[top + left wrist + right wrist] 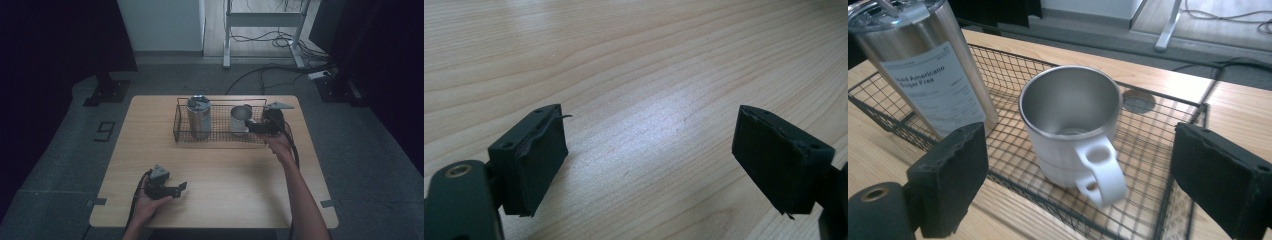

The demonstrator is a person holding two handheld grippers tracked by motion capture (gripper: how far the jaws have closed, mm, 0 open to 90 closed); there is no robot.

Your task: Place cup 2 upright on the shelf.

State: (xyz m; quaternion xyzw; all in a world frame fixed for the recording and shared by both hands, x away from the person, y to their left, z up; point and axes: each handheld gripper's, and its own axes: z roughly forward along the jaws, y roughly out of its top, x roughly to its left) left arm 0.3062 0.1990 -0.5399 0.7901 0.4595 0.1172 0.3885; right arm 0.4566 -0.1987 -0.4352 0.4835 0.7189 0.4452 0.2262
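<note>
The right gripper [1078, 175] hovers with jaws apart at the white mug's [1073, 130] handle in the wire basket [1148, 135]; the left gripper [649, 160], also agape, rests low over the wooden table [634, 60].

White steel-lined mug [1071, 131], upright and empty, in wire basket [1148, 150]

Mug [1071, 131] between the right tool's [1088, 165] pads: white glossy outside, brushed steel inside. Tumbler [923, 65] beyond its left pad: brushed steel, matt paper label. Basket [1158, 150]: thin dark wire mesh. Tabletop [634, 75]: pale smooth wood grain. Left tool [649, 160] pads: matt black rubber, frayed edges
</note>
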